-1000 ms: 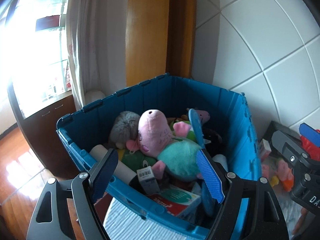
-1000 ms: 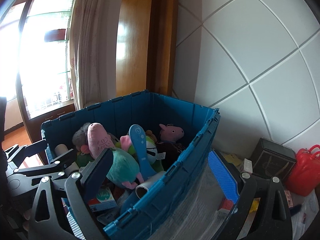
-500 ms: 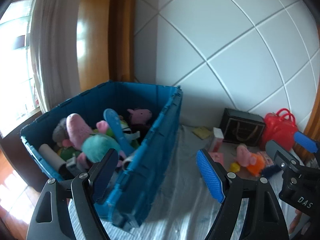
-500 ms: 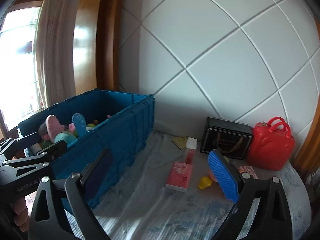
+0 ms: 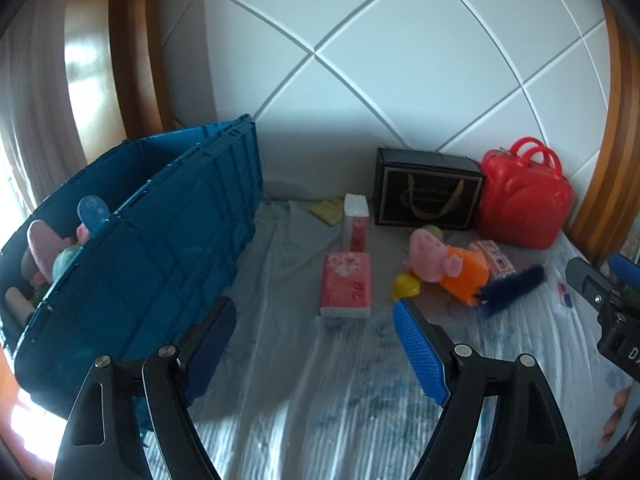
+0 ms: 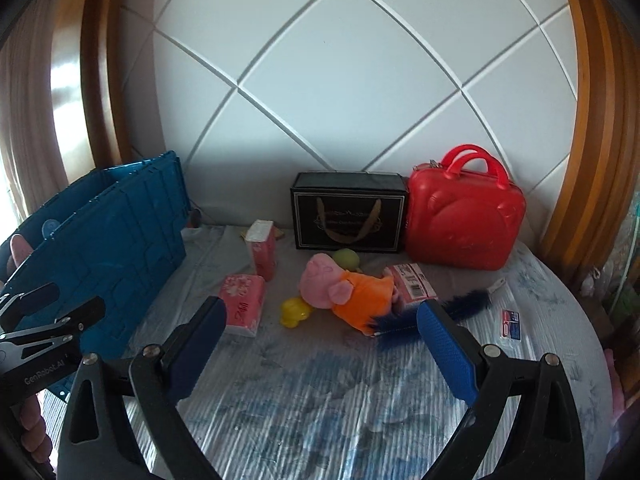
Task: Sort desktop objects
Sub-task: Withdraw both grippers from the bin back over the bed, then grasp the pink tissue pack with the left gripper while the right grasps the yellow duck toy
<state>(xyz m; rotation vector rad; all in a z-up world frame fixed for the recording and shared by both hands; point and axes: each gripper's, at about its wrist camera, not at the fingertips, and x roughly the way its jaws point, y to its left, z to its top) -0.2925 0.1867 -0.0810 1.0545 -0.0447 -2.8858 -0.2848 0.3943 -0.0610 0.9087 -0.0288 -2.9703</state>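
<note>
From the left wrist, the left claw (image 5: 314, 340) stands wide with nothing between its jaws, above a pale cloth-covered surface (image 5: 304, 392). A blue crate (image 5: 152, 256) fills the left side, with soft toys and a white roll showing over its rim. Ahead lies a pink tissue pack (image 5: 346, 284), and behind it a tall red-and-white box (image 5: 356, 220) stands upright. A small yellow toy (image 5: 406, 286) sits just beside a pink plush pig (image 5: 444, 262) in orange, which lies on its side. A dark blue fluffy brush (image 5: 512, 286) lies at the pig's right. At the back wall, a black gift box (image 5: 426, 196) touches a red case (image 5: 524, 204). The right claw shows at the right edge.

From the right wrist, the right claw (image 6: 320, 346) is also wide and empty. The pig (image 6: 344, 290), yellow toy (image 6: 295, 311), brush (image 6: 432, 314) and tissue pack (image 6: 244, 310) lie ahead, unobstructed. The crate (image 6: 108, 248) stands left, the black box (image 6: 348, 212) and red case (image 6: 464, 220) behind. The wall is white padded panels framed in wood.
</note>
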